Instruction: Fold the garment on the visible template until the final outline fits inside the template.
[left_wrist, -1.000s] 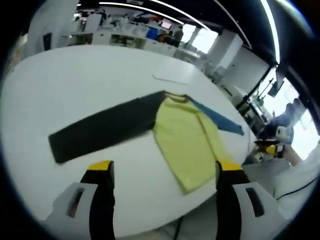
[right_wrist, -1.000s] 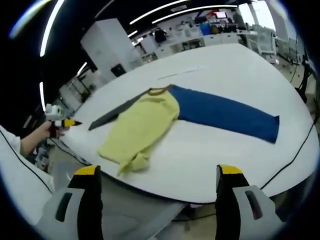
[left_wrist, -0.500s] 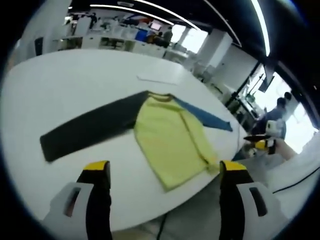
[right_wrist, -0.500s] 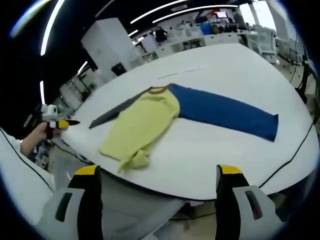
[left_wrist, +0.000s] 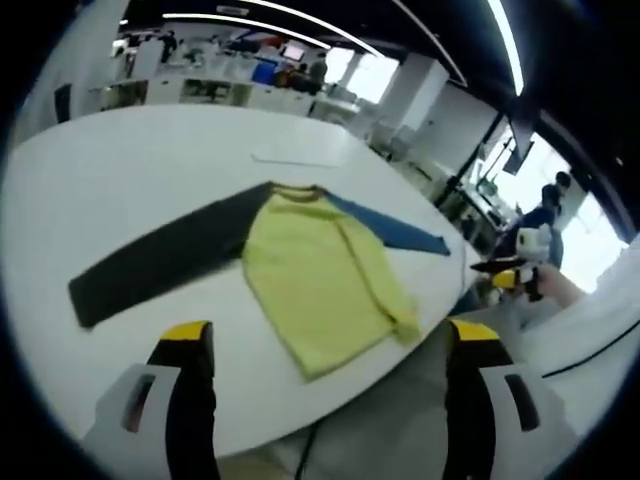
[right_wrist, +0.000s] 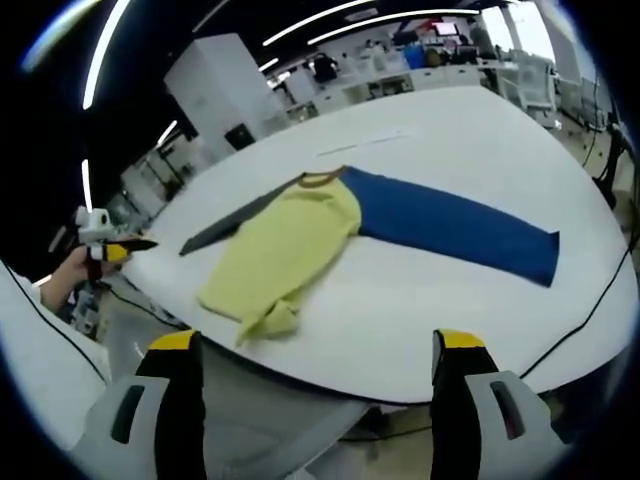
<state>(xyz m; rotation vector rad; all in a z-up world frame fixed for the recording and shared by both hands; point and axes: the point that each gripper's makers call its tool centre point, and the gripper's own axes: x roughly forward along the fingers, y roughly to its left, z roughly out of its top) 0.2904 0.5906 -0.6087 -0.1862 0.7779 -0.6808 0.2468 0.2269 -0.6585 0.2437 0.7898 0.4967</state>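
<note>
A long-sleeved shirt lies spread on the white table (left_wrist: 120, 160). In the left gripper view I see its yellow body (left_wrist: 315, 285), a dark sleeve (left_wrist: 160, 265) and a blue sleeve (left_wrist: 392, 231). The right gripper view shows the yellow body (right_wrist: 285, 250), the blue sleeve (right_wrist: 450, 225) and the dark sleeve (right_wrist: 230, 225); the hem corner is bunched near the table's edge. A pale flat template sheet (left_wrist: 300, 158) lies beyond the collar. My left gripper (left_wrist: 328, 332) and right gripper (right_wrist: 316, 340) both stand open, off the near edge, holding nothing.
A black cable (right_wrist: 590, 320) runs along the table's edge past the blue cuff. Seen from the right, the left gripper (right_wrist: 100, 245) sits in a hand; seen from the left, the right gripper (left_wrist: 505, 270) hovers beside the table. Office desks stand far behind.
The left gripper has drawn back and turned a little, so its view has shifted. The shirt lies as before. The right gripper has barely moved.
</note>
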